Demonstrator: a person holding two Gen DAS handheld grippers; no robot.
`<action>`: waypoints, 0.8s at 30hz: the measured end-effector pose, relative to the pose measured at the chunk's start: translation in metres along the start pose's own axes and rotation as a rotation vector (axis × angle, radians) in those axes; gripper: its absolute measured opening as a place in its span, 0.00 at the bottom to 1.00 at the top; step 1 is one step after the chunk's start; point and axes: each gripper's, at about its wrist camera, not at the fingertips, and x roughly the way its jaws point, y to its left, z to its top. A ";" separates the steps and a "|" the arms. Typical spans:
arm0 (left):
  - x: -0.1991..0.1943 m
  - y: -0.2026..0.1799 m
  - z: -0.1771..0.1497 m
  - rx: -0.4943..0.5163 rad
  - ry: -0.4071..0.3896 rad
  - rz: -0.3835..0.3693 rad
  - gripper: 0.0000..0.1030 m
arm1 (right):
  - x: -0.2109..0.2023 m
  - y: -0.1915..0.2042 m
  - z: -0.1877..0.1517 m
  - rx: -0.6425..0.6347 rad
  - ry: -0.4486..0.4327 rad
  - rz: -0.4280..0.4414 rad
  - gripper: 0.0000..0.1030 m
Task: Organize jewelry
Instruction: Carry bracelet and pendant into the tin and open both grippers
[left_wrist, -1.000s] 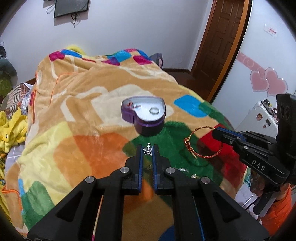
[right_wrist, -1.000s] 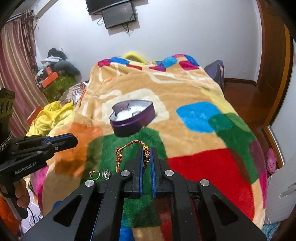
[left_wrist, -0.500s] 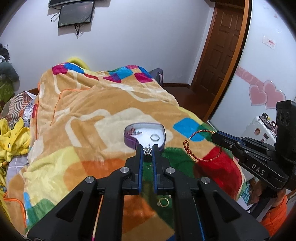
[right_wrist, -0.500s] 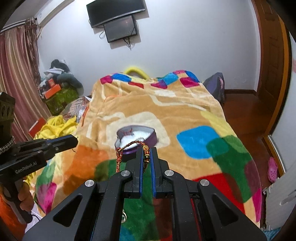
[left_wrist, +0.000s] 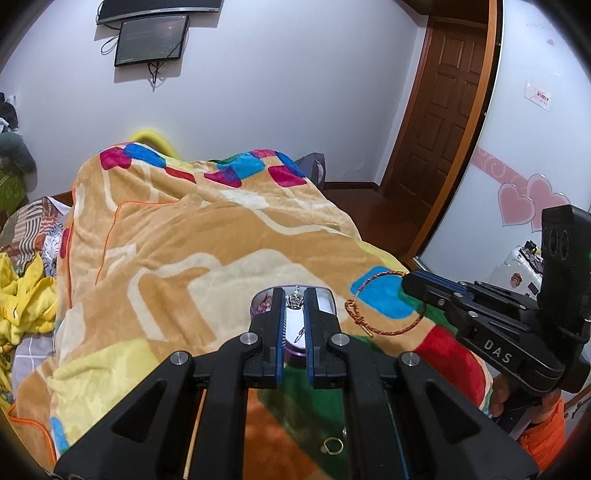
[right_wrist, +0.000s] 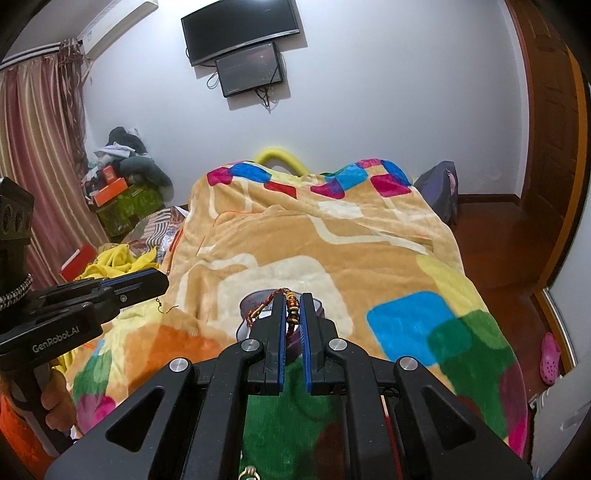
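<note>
Your left tool (left_wrist: 294, 302) pinches a small silver crown earring (left_wrist: 295, 301); your right tool (right_wrist: 293, 308) grips a red-and-gold beaded cord bracelet (right_wrist: 292, 303). Both hang above the purple heart-shaped tin box (left_wrist: 327, 300) on the bed's patchwork fleece blanket (left_wrist: 177, 254). Two dark screens (right_wrist: 251, 68) on the white wall, brown wooden door (left_wrist: 443, 110) at right.

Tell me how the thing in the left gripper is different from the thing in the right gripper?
The left gripper pinches a small silvery earring; the right gripper pinches a red-and-gold braided bracelet.

The earring is tiny, with a thin hook dangling; the bracelet is a big open loop hanging from the jaws.

The earring looks like metal; the bracelet is cord with beads.

Both are jewelry, held shut-tight above the blanket near the purple box.
</note>
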 end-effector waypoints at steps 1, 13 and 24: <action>0.002 0.000 0.001 -0.001 0.002 -0.002 0.07 | 0.002 -0.001 0.001 0.000 0.001 0.000 0.06; 0.045 0.008 0.003 -0.012 0.056 -0.018 0.07 | 0.042 -0.003 0.010 -0.013 0.050 0.033 0.06; 0.086 0.010 -0.002 -0.036 0.146 -0.077 0.07 | 0.078 -0.008 0.009 -0.079 0.167 0.082 0.06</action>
